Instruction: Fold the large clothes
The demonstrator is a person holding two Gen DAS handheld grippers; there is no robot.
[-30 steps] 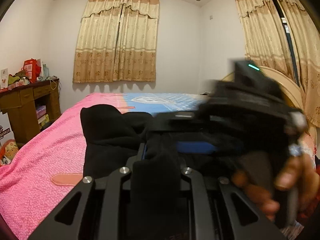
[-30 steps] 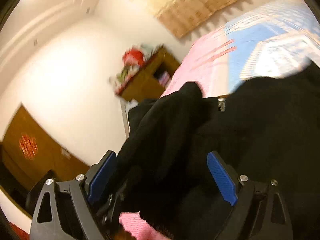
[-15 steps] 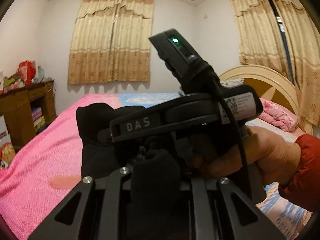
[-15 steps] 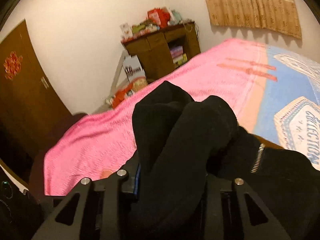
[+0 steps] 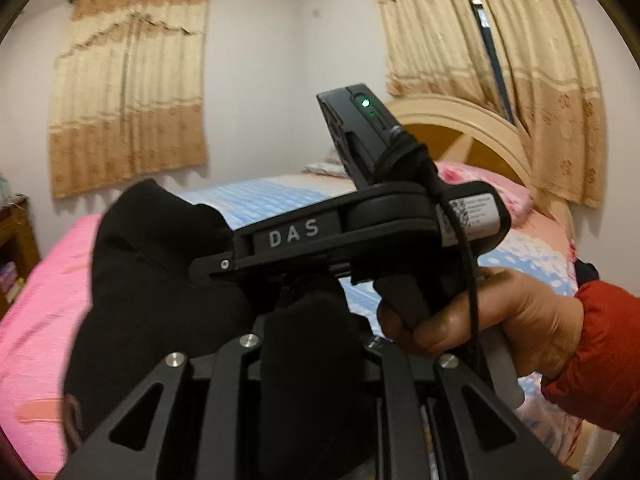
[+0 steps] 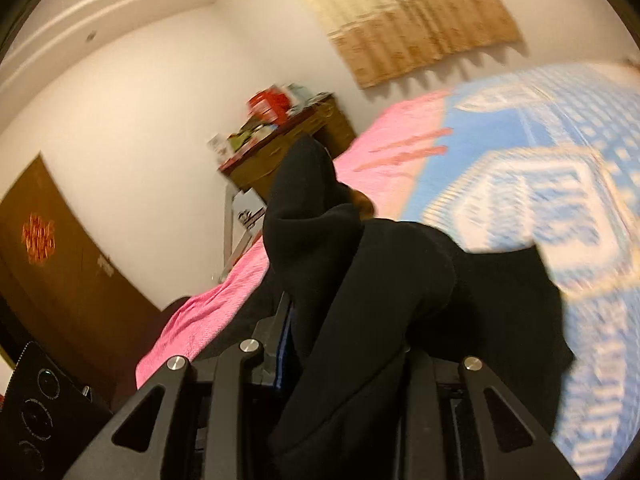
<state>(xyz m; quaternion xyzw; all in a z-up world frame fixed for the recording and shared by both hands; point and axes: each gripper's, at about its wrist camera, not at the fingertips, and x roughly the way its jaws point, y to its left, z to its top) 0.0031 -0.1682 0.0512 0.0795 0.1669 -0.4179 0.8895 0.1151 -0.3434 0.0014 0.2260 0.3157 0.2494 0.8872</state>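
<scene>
A black garment [image 5: 160, 280] is bunched and held up above the bed [image 5: 36, 320]. My left gripper [image 5: 308, 320] is shut on a fold of it; the cloth covers the fingertips. The right gripper's body [image 5: 360, 232] crosses just in front, held by a hand in a red sleeve. In the right wrist view the right gripper [image 6: 340, 320] is shut on the black garment [image 6: 380, 280], which drapes over its jaws and hangs down to the right above the bed [image 6: 540, 200].
The bed has a pink and blue cover. A round headboard [image 5: 460, 128] and pink pillow [image 5: 480, 184] are at the right. A wooden desk [image 6: 288, 148] with clutter stands by the far wall. A dark wooden door [image 6: 48, 264] is at left. Curtains [image 5: 128, 92] hang behind.
The right gripper has shut on the black garment and lifted beside the left one. Both views have swung, the left one toward the headboard.
</scene>
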